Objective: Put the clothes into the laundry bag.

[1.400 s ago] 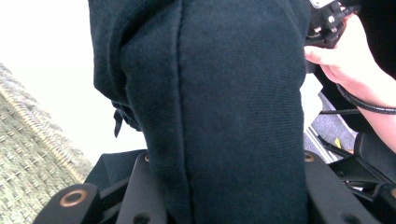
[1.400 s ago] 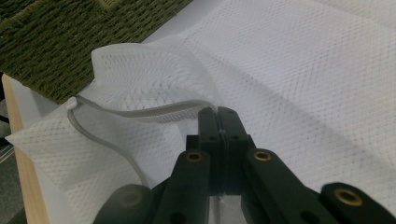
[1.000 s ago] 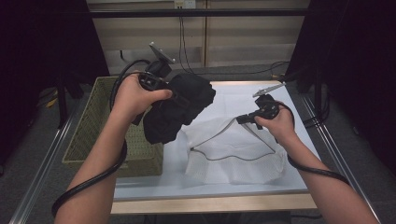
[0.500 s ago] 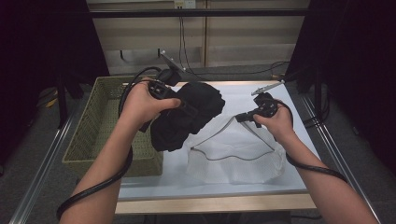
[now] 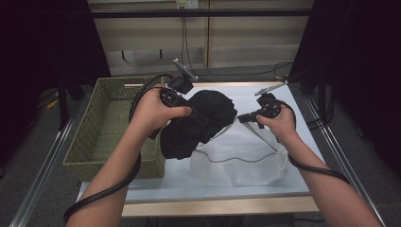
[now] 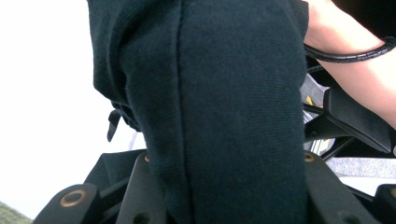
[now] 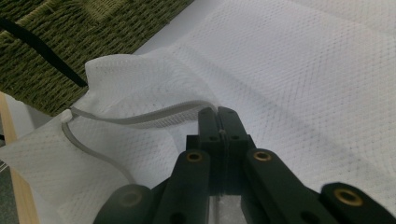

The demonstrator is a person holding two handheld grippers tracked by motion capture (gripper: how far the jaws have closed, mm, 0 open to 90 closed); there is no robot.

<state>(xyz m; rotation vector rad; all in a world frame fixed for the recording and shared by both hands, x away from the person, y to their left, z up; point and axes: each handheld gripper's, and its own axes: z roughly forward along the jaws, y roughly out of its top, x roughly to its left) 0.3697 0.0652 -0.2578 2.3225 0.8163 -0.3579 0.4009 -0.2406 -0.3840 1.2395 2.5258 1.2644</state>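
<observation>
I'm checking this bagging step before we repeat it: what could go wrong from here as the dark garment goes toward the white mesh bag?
The black garment hangs bunched from the left tool, partly over the wicker basket edge; it could snag there or miss the opening. The right tool pinches just the rim of the white mesh bag, so the mouth might sag or slip shut. A loose fold may also drop outside the bag.
</observation>
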